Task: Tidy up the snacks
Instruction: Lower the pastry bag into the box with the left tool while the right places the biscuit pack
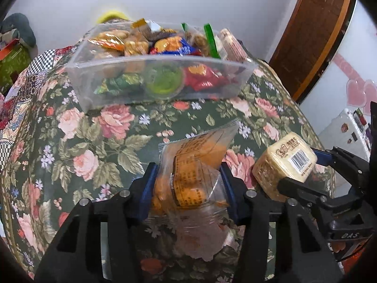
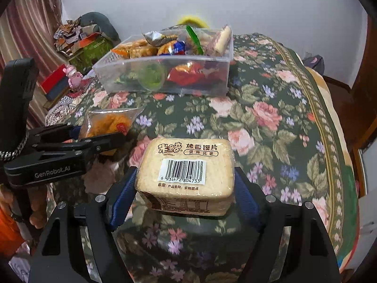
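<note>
**Two snacks held up short of a nearly full bin**

A flowered tablecloth (image 2: 271, 118) covers the table, and on it stands the clear plastic bin (image 2: 165, 75), already heaped with wrapped snacks; everything else here is placed from that bin. In front of it and to the right, the right gripper (image 2: 185, 184) clamps a pale block of baked bread slices (image 2: 186, 165) by its two short sides, held above the cloth. In front of the bin and to the left, the left gripper (image 1: 188, 179) pinches a clear bag of orange puffed snacks (image 1: 193, 165), its loose end crumpled below the blue pads.

Both loads look ready for the bin. The rigid block probably goes in best flat, on the lower near side, released only once it rests on the pile; the soft bag could then fill a gap. One at a time should avoid a clash over the rim.

The block reads "烤香馍片", below it "烧烤风味", with barcode 6 934472 804733. The left tool's body is marked "GenRobot.AI". The bag's print is too small to read.
</note>
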`<state>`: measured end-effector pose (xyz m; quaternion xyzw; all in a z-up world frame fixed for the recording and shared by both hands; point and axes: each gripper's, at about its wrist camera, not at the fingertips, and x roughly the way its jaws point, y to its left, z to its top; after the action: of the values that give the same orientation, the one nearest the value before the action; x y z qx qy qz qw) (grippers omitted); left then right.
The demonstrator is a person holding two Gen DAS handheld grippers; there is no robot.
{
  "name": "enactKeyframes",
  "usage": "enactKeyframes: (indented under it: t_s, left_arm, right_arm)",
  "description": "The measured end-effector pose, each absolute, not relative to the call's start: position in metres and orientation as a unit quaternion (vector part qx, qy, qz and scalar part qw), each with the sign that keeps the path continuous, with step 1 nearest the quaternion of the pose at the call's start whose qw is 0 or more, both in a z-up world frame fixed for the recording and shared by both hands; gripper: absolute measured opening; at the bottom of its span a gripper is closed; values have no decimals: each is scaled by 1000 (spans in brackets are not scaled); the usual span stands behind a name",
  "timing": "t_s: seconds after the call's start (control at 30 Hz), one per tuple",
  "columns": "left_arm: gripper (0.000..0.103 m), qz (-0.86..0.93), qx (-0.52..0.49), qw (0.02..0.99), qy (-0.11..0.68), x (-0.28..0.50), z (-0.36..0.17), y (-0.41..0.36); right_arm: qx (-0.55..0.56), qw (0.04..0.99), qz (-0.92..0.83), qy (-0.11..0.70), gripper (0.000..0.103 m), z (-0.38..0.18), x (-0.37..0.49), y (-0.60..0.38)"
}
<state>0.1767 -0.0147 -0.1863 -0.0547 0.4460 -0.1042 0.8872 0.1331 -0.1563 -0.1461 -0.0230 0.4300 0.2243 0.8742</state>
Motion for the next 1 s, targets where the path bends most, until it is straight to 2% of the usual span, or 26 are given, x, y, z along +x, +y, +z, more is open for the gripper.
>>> enactKeyframes:
  t_s: [0.63, 1.0]
  left_arm:
    - [50, -77, -81, 926, 360, 219, -103, 29]
    - [50, -57, -76, 931, 352, 273, -103, 40]
  right_arm:
    - [-11, 907, 240, 345, 76, -84, 199, -120]
    - [1, 908, 230, 349, 76, -91, 248, -97]
